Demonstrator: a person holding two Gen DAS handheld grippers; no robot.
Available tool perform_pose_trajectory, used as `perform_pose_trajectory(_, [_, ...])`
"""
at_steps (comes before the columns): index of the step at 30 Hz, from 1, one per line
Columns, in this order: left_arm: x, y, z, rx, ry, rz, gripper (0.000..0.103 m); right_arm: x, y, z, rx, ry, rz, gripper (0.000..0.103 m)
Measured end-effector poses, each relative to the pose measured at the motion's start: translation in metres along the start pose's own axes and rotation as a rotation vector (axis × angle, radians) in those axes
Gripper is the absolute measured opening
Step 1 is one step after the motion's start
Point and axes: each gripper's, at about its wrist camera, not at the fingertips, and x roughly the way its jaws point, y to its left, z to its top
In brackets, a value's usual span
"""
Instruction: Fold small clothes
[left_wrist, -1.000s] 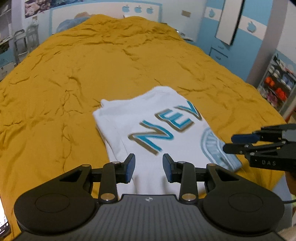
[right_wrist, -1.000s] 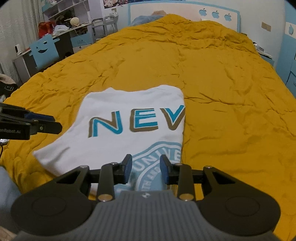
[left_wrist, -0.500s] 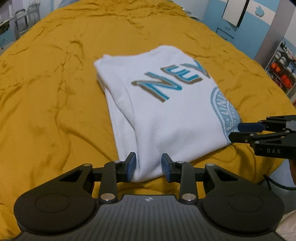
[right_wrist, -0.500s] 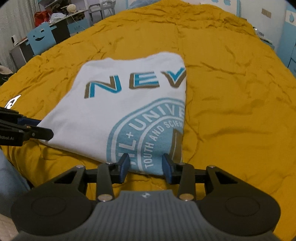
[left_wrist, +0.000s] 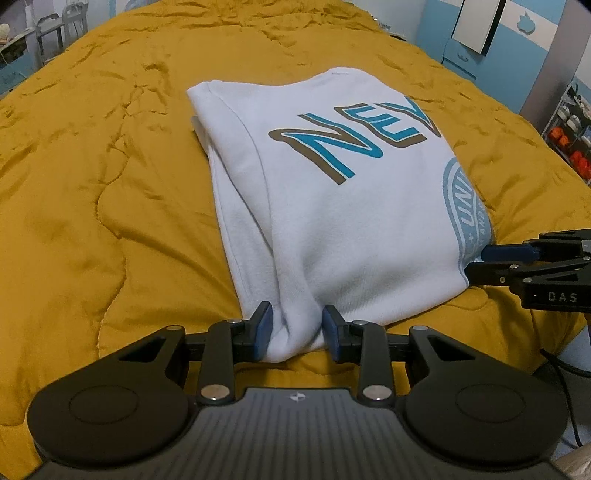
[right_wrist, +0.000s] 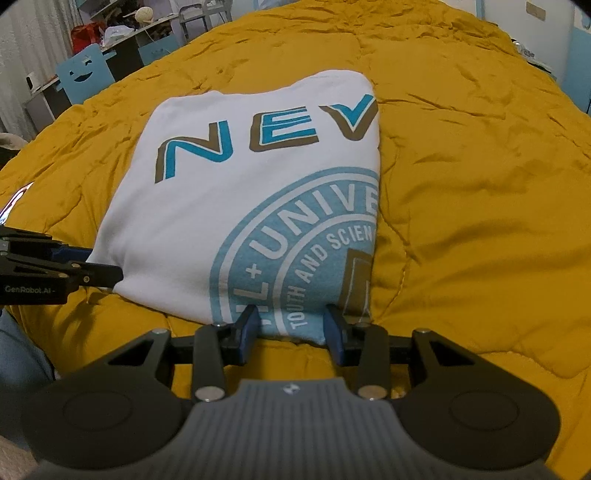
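White shirt (left_wrist: 354, 206) lying folded on the yellow bedspread (left_wrist: 110, 155). At its near-left corner, left gripper (left_wrist: 297, 334) part open, bunched hem between the pads, apparently touching both. At its near-right corner, right gripper (right_wrist: 291, 326) likewise part open, straddling the hem; firm grip unclear.

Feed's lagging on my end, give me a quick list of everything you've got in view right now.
folded shirt: 1, white with blue-brown print, lying on the bedspread
bedspread: 1, mustard yellow, covering the bed
smiley chair: 1, blue, beside the bed at far left
shelf rack: 1, holding orange items, far right
left tongs: 1, black with blue pads, straddling the shirt's near left corner
right tongs: 1, same, straddling the near right corner
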Motion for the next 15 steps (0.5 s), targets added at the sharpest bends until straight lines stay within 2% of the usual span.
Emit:
perform_pose_trajectory(11, [-0.031, 0.001, -0.005, 0.009, -0.087, -0.015, 0.04, -0.023, 0.0, 0.004, -0.025, -0.018, 0.02, 0.035])
perform_pose_trajectory(14, [-0.046, 0.0, -0.004, 0.013, -0.124, 0.002, 0.044, -0.038, -0.001, 0.008, -0.029, -0.028, 0.03, 0.037])
perform_pose_trajectory(15, [-0.051, -0.001, -0.005, 0.014, -0.139, 0.01, 0.044, -0.044, -0.001, 0.009, -0.029, -0.036, 0.029, 0.042])
